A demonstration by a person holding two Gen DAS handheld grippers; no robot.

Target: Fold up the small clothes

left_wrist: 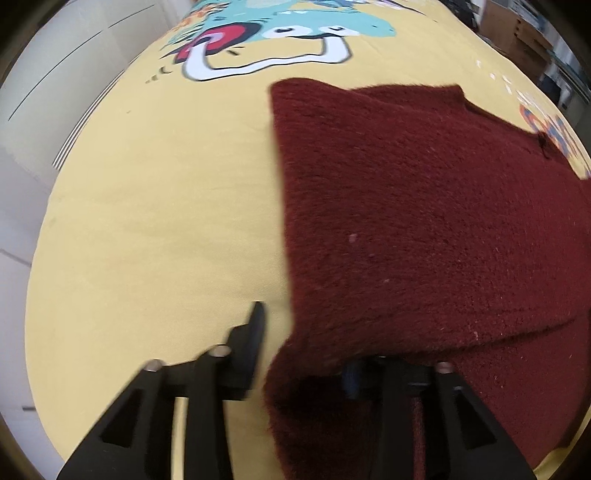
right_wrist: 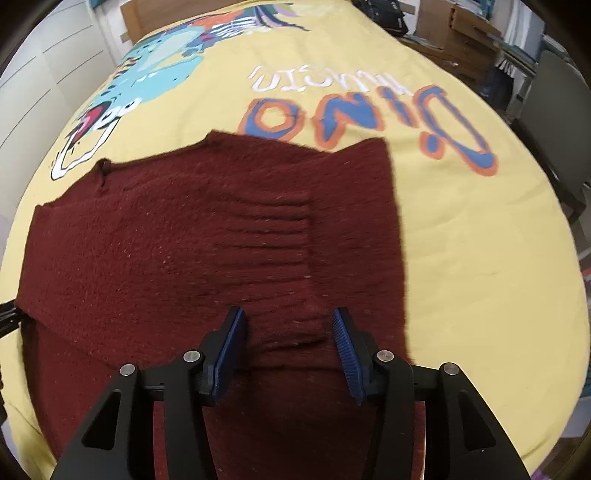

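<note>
A dark red fuzzy knit sweater point(left_wrist: 424, 221) lies partly folded on a yellow bedspread point(left_wrist: 147, 221) with a dinosaur print. My left gripper point(left_wrist: 306, 343) is at the sweater's near left edge. Its left finger point(left_wrist: 255, 332) stands bare over the bedspread, and the cloth drapes over its right finger; the jaws are apart and do not pinch it. In the right wrist view the sweater point(right_wrist: 166, 240) fills the middle, with a ribbed band folded onto it. My right gripper point(right_wrist: 289, 314) hovers open over that band, with both blue pads point(right_wrist: 231, 347) clear of the cloth.
White cupboard doors point(left_wrist: 37, 110) run along the bed's left side. Cardboard boxes point(right_wrist: 461, 33) and clutter stand beyond the far right corner, with a chair point(right_wrist: 561, 129) at the right. Bare bedspread point(right_wrist: 480, 240) stretches to the right of the sweater.
</note>
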